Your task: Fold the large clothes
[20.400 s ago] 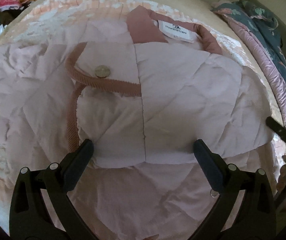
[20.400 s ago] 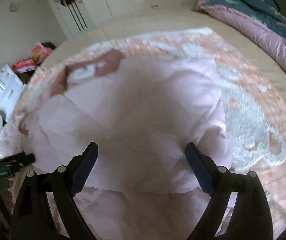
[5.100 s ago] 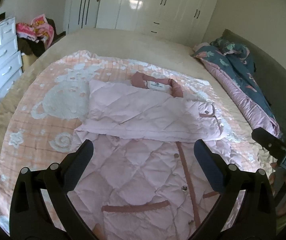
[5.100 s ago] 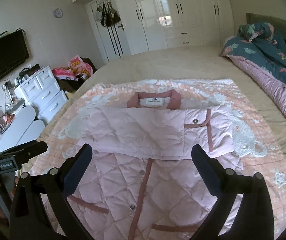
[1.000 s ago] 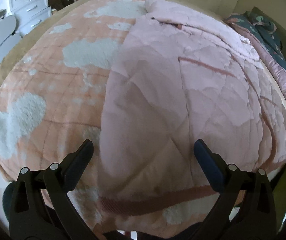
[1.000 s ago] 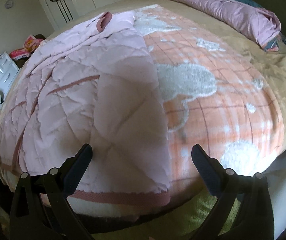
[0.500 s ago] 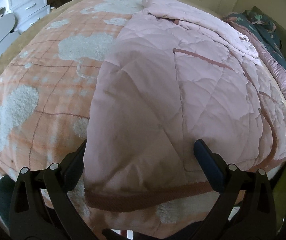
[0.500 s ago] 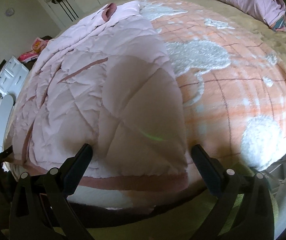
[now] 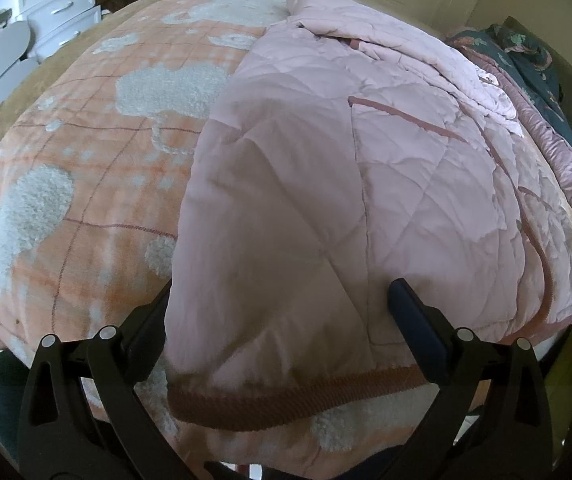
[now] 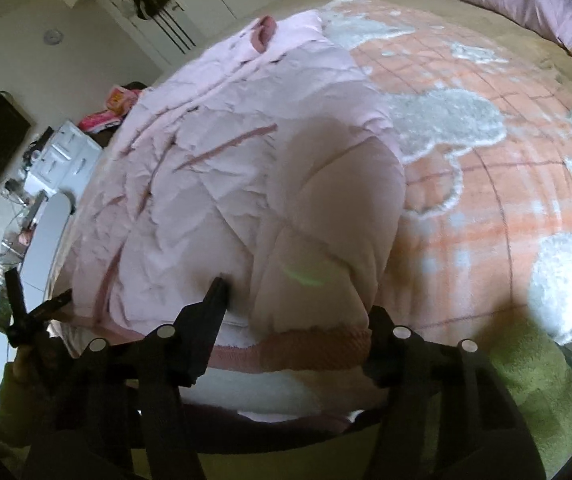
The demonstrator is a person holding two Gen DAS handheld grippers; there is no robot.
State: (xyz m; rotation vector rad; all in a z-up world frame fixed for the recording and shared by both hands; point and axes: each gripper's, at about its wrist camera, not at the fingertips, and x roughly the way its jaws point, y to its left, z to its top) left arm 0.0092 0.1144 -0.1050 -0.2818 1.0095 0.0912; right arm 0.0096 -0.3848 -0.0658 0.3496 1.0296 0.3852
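Observation:
A pale pink quilted coat (image 9: 365,184) lies on the bed with its dusty-rose ribbed hem (image 9: 286,400) nearest me. My left gripper (image 9: 280,304) stands open over the hem's left corner, its left finger partly tucked under the coat's edge and its right finger resting on top. At the hem's right corner the jaws of my right gripper (image 10: 297,304) are closing, and the coat (image 10: 246,160) bunches up between the fingers. One finger (image 10: 216,296) dents the padding; cloth covers the other. The left gripper (image 10: 26,312) also shows at the left edge of the right wrist view, held in a hand.
Under the coat lies a peach blanket (image 9: 86,152) with white fleecy patches, reaching the bed's near edge. A purple and teal duvet (image 9: 557,128) is heaped at the far right. White drawers (image 9: 62,4) and a wardrobe (image 10: 190,4) stand beyond the bed. Green fleece (image 10: 525,380) is close by.
The right gripper's fingers have come in from wide open onto the hem corner and the cloth has puffed up between them. The left gripper stays open at the other corner.

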